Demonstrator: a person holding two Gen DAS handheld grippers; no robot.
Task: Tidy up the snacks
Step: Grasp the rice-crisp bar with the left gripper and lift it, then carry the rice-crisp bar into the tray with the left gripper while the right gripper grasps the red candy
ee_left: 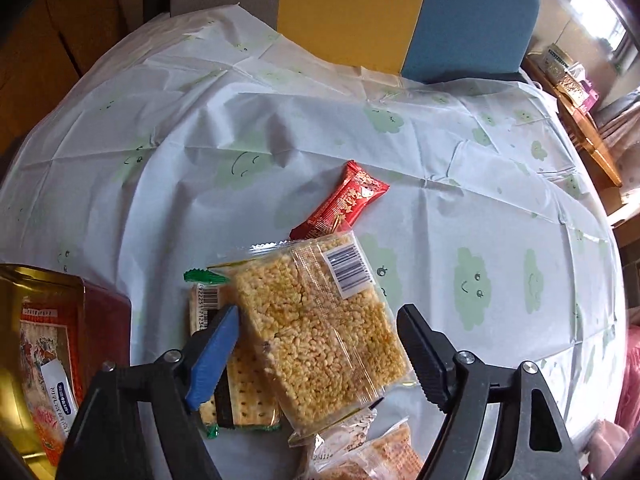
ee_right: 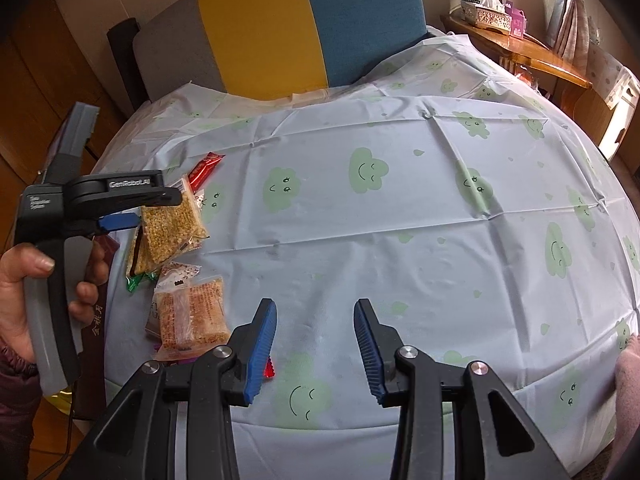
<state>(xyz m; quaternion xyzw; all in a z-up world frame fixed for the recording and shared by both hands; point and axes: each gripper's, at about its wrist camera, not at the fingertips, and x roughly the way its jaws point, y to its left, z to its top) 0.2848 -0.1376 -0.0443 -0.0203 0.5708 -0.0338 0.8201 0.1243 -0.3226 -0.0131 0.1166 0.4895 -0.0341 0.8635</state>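
Left hand-held gripper [ee_left: 318,338]: you held it pointing steeply down over the snack pile with its jaws spread wide; the puffed-rice pack [ee_left: 320,328] lay between them, and neither pad pressed on it.
Right hand-held gripper [ee_right: 315,350]: you held it over bare cloth, jaws parted with nothing between them.
Your left hand [ee_right: 24,292]: it wrapped the grey handle at the left edge of the right wrist view, a dark red sleeve at the wrist.
Snack pile: it sat at the left side of the bench [ee_right: 400,240], near your left hand and well apart from the right hand-held gripper.
Count of snacks: five packs could be told apart, namely one puffed-rice pack, one cracker pack [ee_left: 244,384] with green ends partly under it, one red wrapper [ee_left: 344,204] poking out beyond it, one orange-brown bar pack [ee_right: 192,320] and one pale printed pack [ee_right: 176,276] touching that bar.
Red scrap [ee_right: 270,369]: a small red wrapper edge showed beside the right hand-held gripper's left finger; what it belonged to could not be told.
In the way: the puffed-rice pack covered much of the cracker pack and the near end of the red wrapper.
Gold tin [ee_left: 36,352]: one, just left of the pile, with a printed red panel.
Surface: a creased pale blue cloth with green smiling clouds.
Room: a grey, yellow and blue chair back [ee_right: 280,28] stood behind the bench; a wooden side table [ee_right: 520,52] carried one tissue box [ee_right: 486,12].
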